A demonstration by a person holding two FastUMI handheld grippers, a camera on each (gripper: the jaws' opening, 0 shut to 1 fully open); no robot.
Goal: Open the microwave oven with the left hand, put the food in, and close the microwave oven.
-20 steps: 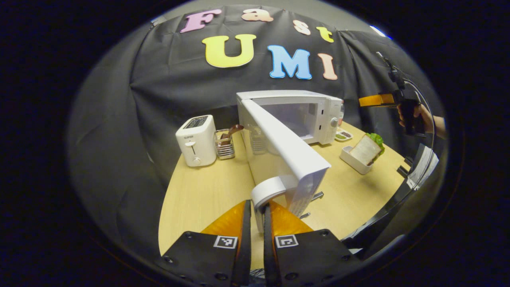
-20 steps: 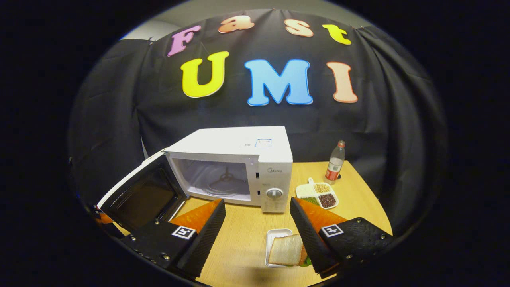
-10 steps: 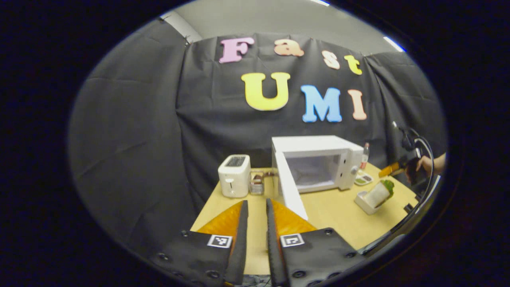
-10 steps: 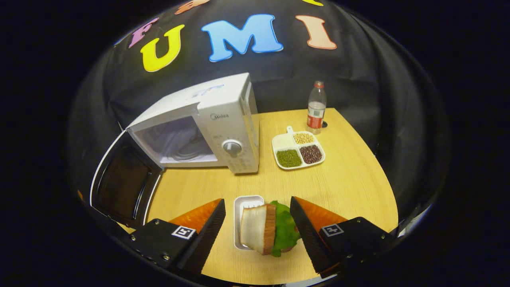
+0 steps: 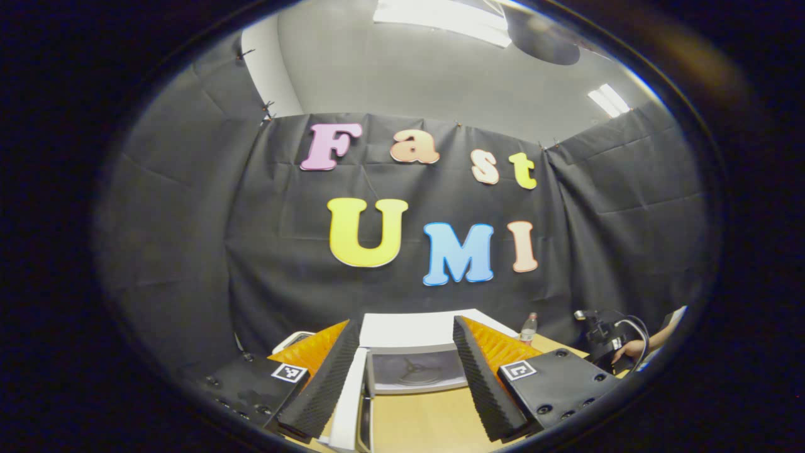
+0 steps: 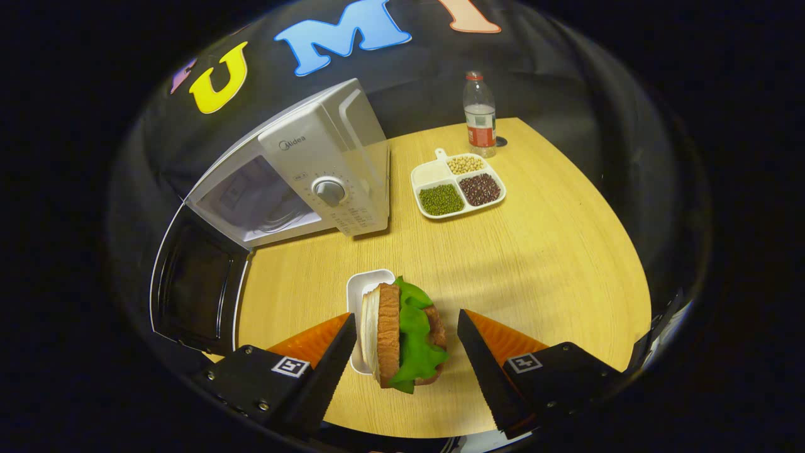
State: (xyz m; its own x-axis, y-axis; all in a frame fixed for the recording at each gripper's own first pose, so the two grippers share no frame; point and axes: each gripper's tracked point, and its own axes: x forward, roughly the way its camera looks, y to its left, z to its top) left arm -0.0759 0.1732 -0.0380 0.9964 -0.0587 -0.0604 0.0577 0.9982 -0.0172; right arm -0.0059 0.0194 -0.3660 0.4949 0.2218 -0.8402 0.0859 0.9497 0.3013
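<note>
Both grippers moved: the left gripper (image 5: 404,371) let go of the door (image 6: 195,283), fingers now wide apart and empty. Right gripper (image 6: 405,352) fingers stand apart on each side of the sandwich (image 6: 402,336), not touching, on the desk (image 6: 534,251). Beyond, the microwave (image 6: 302,176) gapes open.
</note>
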